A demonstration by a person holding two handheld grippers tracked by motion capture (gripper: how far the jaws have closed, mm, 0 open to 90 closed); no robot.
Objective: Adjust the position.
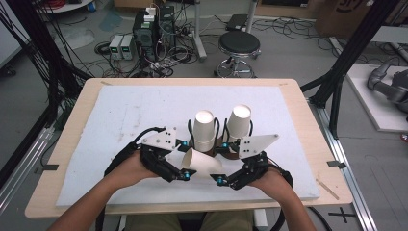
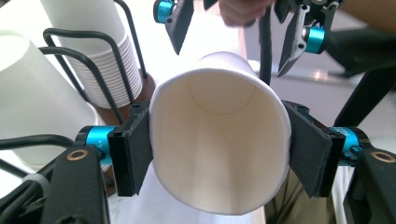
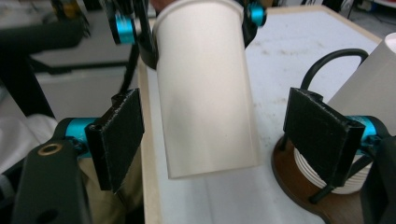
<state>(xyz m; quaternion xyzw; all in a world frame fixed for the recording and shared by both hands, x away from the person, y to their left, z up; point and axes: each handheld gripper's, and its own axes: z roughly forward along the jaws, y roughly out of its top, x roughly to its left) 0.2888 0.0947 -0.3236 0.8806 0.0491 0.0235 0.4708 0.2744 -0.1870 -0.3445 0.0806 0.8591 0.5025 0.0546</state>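
Note:
A single white paper cup [image 1: 202,163] lies on its side in the air over the white mat, held by its rim end in my left gripper [image 1: 186,161]. In the left gripper view the cup [image 2: 219,140] faces me mouth first, with both pads [image 2: 133,149] pressed on its sides. My right gripper [image 1: 221,162] stands open around the cup's closed end. Its pads [image 3: 121,135] sit apart from the cup [image 3: 205,93] on both sides. Two stacks of white cups [image 1: 204,130] [image 1: 239,122] stand upright in a black wire holder just behind the grippers.
The holder's brown base [image 3: 299,196] rests on the white foam mat [image 1: 134,110], which covers a wooden table [image 1: 72,144]. Beyond the table stand a black stool [image 1: 239,45] and cabled electronics [image 1: 149,29] on the floor.

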